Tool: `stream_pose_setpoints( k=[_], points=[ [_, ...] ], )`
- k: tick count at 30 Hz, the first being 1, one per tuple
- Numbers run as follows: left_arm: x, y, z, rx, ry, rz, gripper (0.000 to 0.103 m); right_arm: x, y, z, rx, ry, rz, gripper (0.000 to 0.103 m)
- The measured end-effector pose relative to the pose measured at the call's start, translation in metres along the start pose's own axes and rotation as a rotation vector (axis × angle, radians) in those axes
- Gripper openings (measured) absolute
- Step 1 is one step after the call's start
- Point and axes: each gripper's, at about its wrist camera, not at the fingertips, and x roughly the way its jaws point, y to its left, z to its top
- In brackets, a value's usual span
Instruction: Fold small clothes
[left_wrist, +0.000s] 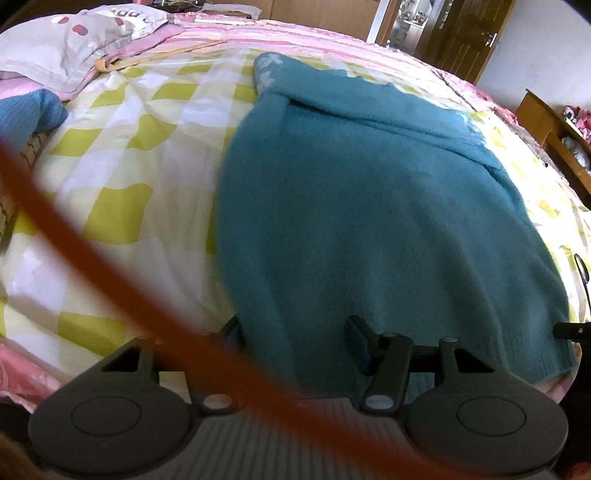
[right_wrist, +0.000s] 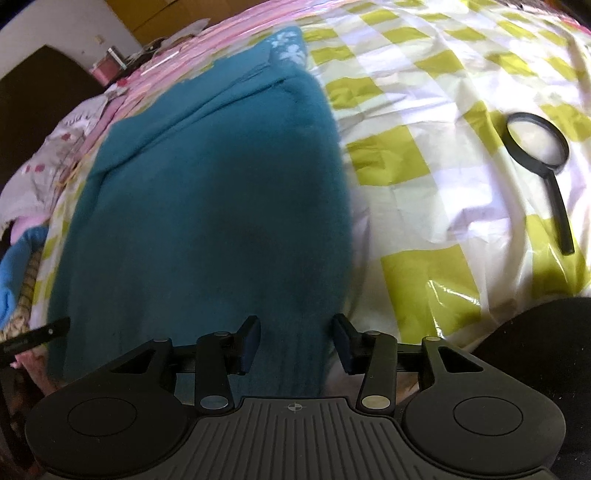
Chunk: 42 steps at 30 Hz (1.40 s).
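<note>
Left wrist view: left claw (left_wrist: 295, 341) straddles the hem of the teal knitted sweater (left_wrist: 369, 206), jaws partly apart; whether the pads press cannot be told. Right claw (right_wrist: 297, 341), jaws partly apart, brackets the hem's other corner. Judged step: gripping the hem. Next: close, lift, fold toward the collar. The sweater lies flat on the yellow-checked bed cover (left_wrist: 122, 155).

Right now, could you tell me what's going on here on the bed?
A person is folding a teal sweater spread on a yellow-checked bedcover, with a pair of tongs in each hand. The left tongs and right tongs each straddle the sweater's near hem; whether they're gripping it is unclear. A magnifying glass lies apart on the cover, untouched.
</note>
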Motion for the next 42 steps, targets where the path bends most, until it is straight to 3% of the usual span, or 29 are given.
stream_pose_setpoints(
  k=[3,5,7,8,14,18,21,25,28,36,38,42],
  points=[
    [0.000,-0.001,0.000,0.004,-0.003,0.002,0.060,0.001,-0.006,0.001,0.042,-0.001,0.037,0.043],
    [-0.003,0.000,0.001,-0.003,-0.013,-0.003,0.048,0.001,-0.009,0.001,0.071,-0.004,0.064,0.037],
    [-0.006,0.003,0.002,-0.020,-0.026,-0.009,0.034,0.002,-0.013,0.001,0.106,-0.001,0.105,0.023],
    [-0.008,0.004,0.002,-0.032,-0.034,-0.016,0.029,0.002,-0.015,0.001,0.127,-0.002,0.129,0.022],
    [-0.004,0.007,0.005,-0.045,-0.022,-0.027,0.030,0.011,-0.014,0.000,0.136,-0.014,0.154,0.024],
    [0.002,0.003,0.006,-0.022,0.004,-0.011,0.043,0.015,-0.011,0.001,0.136,-0.011,0.164,0.025],
    [0.001,0.002,0.005,-0.013,-0.004,-0.010,0.042,0.015,-0.011,0.001,0.145,-0.016,0.172,0.024],
    [-0.006,0.008,0.005,-0.041,-0.028,-0.037,0.026,0.012,-0.015,0.000,0.171,-0.035,0.200,0.020],
    [-0.009,0.013,0.006,-0.071,-0.043,-0.064,0.020,0.011,-0.013,-0.001,0.164,-0.051,0.217,0.019],
    [-0.002,0.015,0.006,-0.091,0.017,-0.042,0.021,0.013,-0.009,0.000,0.175,-0.060,0.236,0.019],
    [0.000,0.010,0.006,-0.060,0.035,-0.039,0.031,0.016,-0.008,0.000,0.172,-0.047,0.234,0.022],
    [0.001,0.005,0.006,-0.036,0.037,-0.036,0.032,0.022,-0.008,0.000,0.175,-0.016,0.237,0.022]
  ],
)
